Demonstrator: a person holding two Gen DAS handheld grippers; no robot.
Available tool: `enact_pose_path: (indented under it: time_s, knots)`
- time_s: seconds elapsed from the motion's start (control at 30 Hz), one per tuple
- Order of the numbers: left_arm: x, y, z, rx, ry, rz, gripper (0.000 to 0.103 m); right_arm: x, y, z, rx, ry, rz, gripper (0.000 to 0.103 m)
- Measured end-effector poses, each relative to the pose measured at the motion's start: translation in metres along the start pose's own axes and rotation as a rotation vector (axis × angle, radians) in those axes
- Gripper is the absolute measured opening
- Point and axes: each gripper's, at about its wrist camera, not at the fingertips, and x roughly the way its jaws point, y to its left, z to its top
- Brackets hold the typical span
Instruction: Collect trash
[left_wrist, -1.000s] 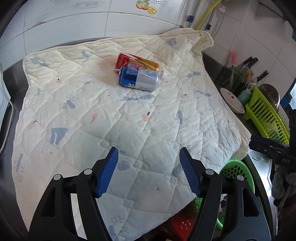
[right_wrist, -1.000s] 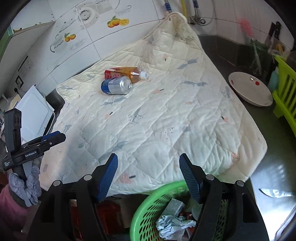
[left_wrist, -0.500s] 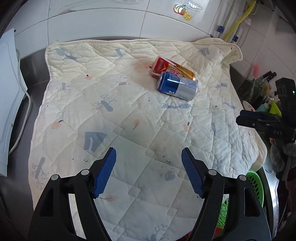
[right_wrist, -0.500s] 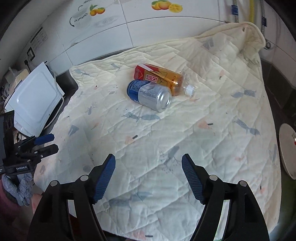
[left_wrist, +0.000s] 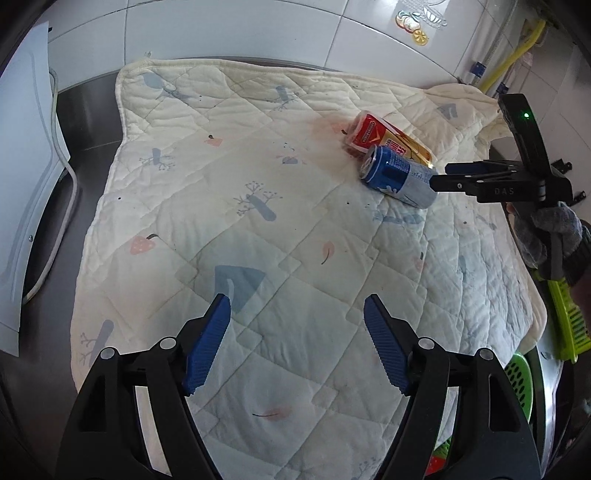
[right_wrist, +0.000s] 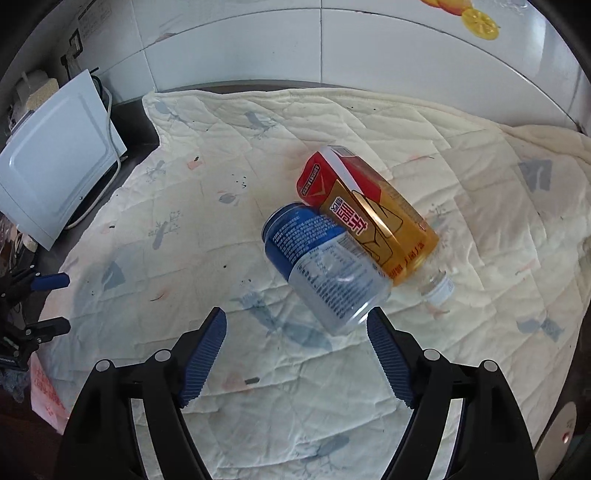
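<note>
A blue and silver can (right_wrist: 325, 269) lies on its side on a cream quilted cloth (right_wrist: 480, 206), touching a red and gold bottle (right_wrist: 369, 218) with a white cap. My right gripper (right_wrist: 295, 314) hovers just short of the can's near end. Its jaws are opening, and the pads press on nothing. In the left wrist view, the can (left_wrist: 397, 181) and the bottle (left_wrist: 388, 142) lie far to the upper right, and the right gripper (left_wrist: 443, 176) points at the can from the right. My left gripper (left_wrist: 295, 301) stands open over bare cloth (left_wrist: 221, 192), holding nothing.
A white appliance (right_wrist: 55, 177) with a grey cable stands on the dark counter left of the cloth. A green basket (left_wrist: 517, 373) and a lime rack (left_wrist: 565, 317) sit off the cloth's right edge. White wall tiles (left_wrist: 221, 33) run along the back.
The right gripper has swung from above the green basket across the cloth, close up to the can, rolling as it went. The left gripper has drifted left over the cloth. Both jaws stand slightly wider.
</note>
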Motion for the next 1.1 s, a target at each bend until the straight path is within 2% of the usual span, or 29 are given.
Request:
enact_pose_path:
  time_s: [0.17,0.37,0.83,1.1]
  knots:
    - [0.007,0.013,0.004,-0.034,0.009,0.011,0.074,0.030,-0.006,0.021,-0.065,0.058,-0.004,0.076]
    - [0.016,0.024,0.005,-0.066,0.024,0.022,0.074,0.046,-0.006,0.037,-0.122,0.091,0.019,0.077]
    - [0.025,0.030,0.008,-0.063,0.034,0.016,0.074,0.070,0.005,0.049,-0.281,0.177,-0.038,0.077]
    - [0.024,0.036,0.007,-0.075,0.033,0.016,0.074,0.086,0.022,0.058,-0.394,0.267,-0.054,0.077]
